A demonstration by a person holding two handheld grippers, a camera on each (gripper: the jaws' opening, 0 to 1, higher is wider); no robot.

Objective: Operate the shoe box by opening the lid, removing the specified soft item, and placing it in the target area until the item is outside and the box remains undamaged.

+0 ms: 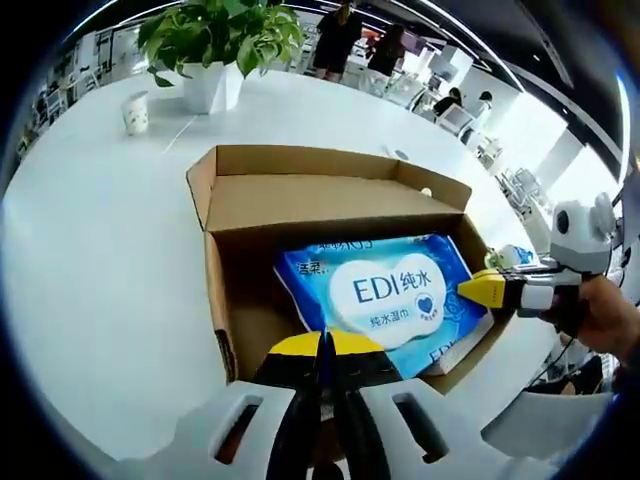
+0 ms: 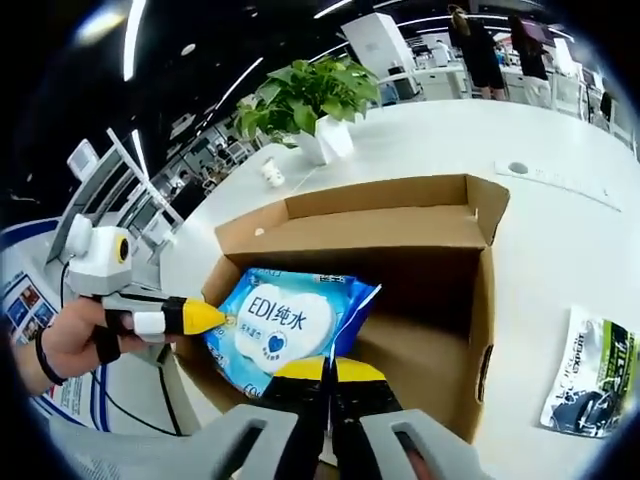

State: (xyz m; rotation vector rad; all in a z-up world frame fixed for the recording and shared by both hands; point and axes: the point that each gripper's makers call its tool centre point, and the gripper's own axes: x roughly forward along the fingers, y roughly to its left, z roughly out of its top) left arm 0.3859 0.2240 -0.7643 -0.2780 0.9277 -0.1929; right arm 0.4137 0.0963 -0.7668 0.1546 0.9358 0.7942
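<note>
My left gripper (image 1: 325,345) jaws pressed together, empty, at the near wall of the open brown cardboard shoe box (image 1: 300,200). Right gripper (image 1: 478,290), at 3 o'clock, tips closed against the blue-white wet-wipe pack (image 1: 395,295) inside. Lid open; next: grip pack, lift out.

You have one open cardboard box (image 1: 330,200) holding one blue wipes pack (image 1: 395,300) — plus one potted plant (image 1: 215,50), one paper cup (image 1: 135,112), one dark sachet (image 2: 595,375) — and two tongs (image 1: 325,345) (image 2: 328,370).
</note>
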